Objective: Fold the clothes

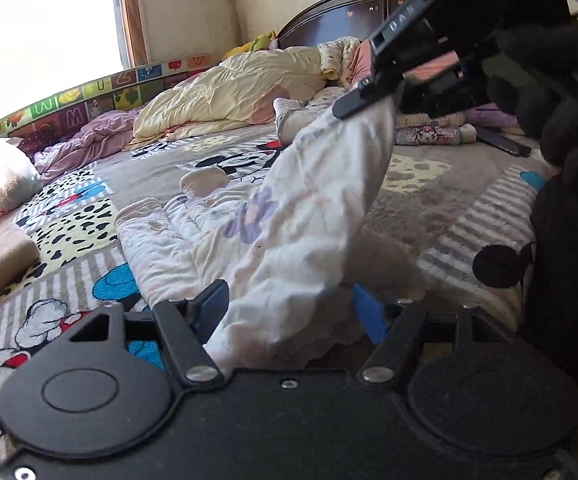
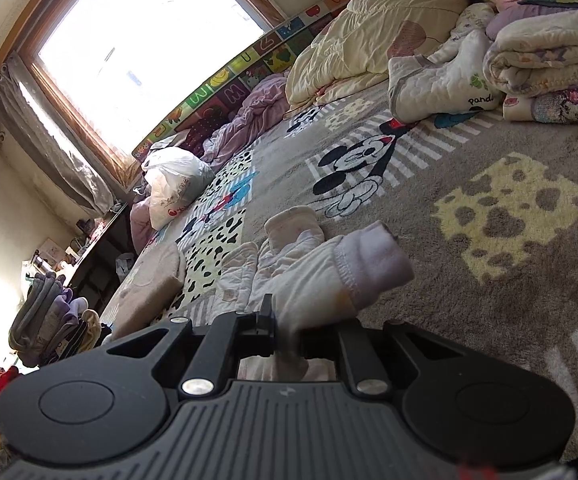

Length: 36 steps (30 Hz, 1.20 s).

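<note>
Right gripper [image 1: 359,98] clamped on the white garment [image 1: 289,216], lifting one end off the blanket [image 1: 429,200]. Left gripper [image 1: 289,312] jaws apart, cloth draped between, not pinched.

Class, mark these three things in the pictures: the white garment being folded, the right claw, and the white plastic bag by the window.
white garment [image 1: 289,216], left wrist view, on its lifted middle.
right claw [image 1: 363,98], left wrist view, at the pinching tips.
white plastic bag [image 2: 177,178], right wrist view, on its bulging side.
</note>
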Each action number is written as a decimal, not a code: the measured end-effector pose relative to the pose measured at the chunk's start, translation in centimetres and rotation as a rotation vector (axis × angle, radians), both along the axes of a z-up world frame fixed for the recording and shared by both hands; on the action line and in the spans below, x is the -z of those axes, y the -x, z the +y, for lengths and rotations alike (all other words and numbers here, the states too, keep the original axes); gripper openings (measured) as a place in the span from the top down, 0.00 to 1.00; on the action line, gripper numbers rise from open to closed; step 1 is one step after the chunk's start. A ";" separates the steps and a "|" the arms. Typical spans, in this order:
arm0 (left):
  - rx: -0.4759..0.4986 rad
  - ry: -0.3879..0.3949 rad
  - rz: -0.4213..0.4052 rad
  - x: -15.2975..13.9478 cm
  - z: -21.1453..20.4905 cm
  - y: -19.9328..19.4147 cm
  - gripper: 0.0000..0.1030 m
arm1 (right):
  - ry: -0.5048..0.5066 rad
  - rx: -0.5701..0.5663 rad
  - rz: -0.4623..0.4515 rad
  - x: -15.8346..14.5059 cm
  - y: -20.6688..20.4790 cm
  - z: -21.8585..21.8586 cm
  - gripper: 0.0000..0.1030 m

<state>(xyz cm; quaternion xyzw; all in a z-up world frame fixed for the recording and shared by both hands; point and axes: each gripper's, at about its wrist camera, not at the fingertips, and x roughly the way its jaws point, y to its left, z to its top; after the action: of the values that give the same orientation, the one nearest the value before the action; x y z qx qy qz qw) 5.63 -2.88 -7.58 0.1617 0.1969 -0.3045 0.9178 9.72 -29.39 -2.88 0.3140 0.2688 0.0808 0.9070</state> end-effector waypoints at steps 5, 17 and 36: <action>-0.067 -0.019 0.004 0.8 0.2 -1.5 0.81 | 0.123 -0.024 0.017 -2.8 -2.9 2.9 0.85; -0.249 0.585 0.458 1.6 7.8 -6.7 0.87 | 0.222 -0.182 -0.222 -10.1 -8.8 10.6 0.36; -0.326 0.733 0.591 1.2 10.5 -8.4 0.70 | 0.308 -0.273 0.075 0.3 -13.9 12.8 0.50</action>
<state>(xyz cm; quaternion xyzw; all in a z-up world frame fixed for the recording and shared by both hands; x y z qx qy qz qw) 14.03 7.57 -8.74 -0.2980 0.3515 -0.2391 0.8547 23.63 -16.60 -3.13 0.1349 0.3514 0.1494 0.9143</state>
